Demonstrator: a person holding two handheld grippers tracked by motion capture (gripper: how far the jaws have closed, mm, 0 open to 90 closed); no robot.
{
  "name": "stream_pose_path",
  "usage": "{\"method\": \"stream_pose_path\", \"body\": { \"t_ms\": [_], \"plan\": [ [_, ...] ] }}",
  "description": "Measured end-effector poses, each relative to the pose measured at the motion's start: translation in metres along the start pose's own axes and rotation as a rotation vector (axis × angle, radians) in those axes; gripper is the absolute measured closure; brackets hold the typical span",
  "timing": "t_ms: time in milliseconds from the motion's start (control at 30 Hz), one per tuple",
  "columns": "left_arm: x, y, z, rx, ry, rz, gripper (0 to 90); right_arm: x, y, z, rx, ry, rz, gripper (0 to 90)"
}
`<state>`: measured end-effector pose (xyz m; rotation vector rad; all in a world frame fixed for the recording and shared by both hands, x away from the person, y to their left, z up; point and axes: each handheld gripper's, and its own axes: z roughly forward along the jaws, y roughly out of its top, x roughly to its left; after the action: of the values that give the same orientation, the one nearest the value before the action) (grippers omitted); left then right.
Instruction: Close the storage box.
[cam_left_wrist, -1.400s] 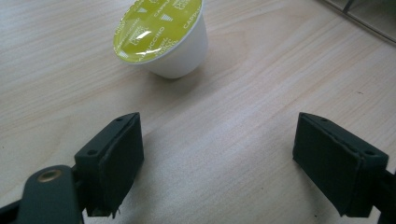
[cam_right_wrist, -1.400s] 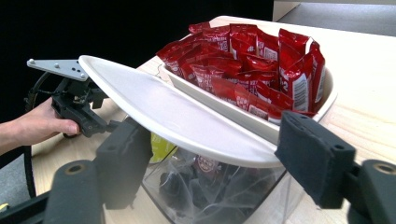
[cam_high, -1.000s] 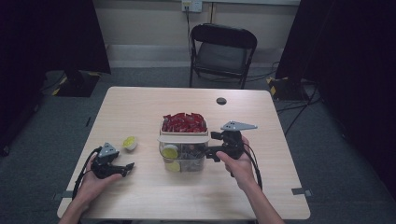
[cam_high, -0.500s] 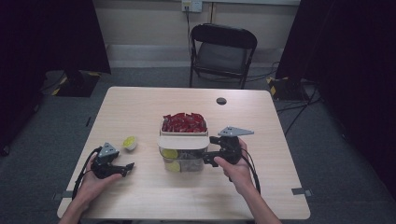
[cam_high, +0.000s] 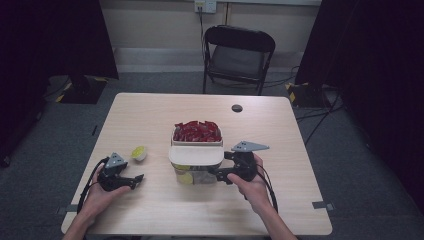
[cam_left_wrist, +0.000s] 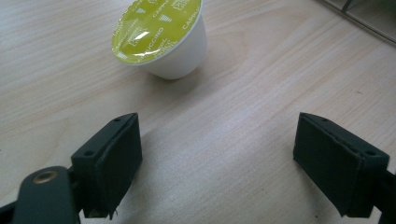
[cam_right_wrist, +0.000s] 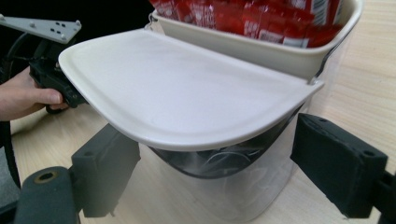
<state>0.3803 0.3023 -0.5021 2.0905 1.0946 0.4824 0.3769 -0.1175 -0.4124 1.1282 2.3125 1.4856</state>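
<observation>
At frame centre my right gripper (cam_high: 220, 174) had just spread its fingers around the clear bin (cam_right_wrist: 233, 186), gripping nothing, while my left gripper (cam_high: 131, 181) rested wide open near the capsule (cam_left_wrist: 161, 37).

Yellow-green lidded white capsule (cam_left_wrist: 161, 37), cream container lid (cam_right_wrist: 187, 88), red sachets (cam_high: 196, 131)

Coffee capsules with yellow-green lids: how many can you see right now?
2. One capsule lies on its side on the table, just ahead of the left gripper. A second capsule sits inside the clear container; more may be hidden under its white flap.
</observation>
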Motion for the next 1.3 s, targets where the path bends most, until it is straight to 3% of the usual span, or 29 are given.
{"method": "stream_pose_path", "body": {
  "t_ms": [433, 800, 1133, 1300],
  "plan": [
    [0.000, 0.000, 0.000, 0.001, 0.000, 0.001, 14.9, -0.002, -0.016, 0.009, 0.041, -0.036, -0.007, 14.9],
    [0.000, 0.000, 0.000, 0.001, 0.000, 0.001, 15.0, -0.004, -0.026, 0.014, 0.086, -0.030, -0.019, 15.9],
    [0.000, 0.000, 0.000, 0.000, 0.000, 0.000, 15.0, -0.003, -0.032, 0.010, 0.099, -0.039, -0.023, 15.9],
    [0.000, 0.000, 0.000, 0.000, 0.000, 0.001, 15.0, -0.009, -0.035, 0.004, 0.108, -0.079, -0.009, 15.9]
  ]
}}
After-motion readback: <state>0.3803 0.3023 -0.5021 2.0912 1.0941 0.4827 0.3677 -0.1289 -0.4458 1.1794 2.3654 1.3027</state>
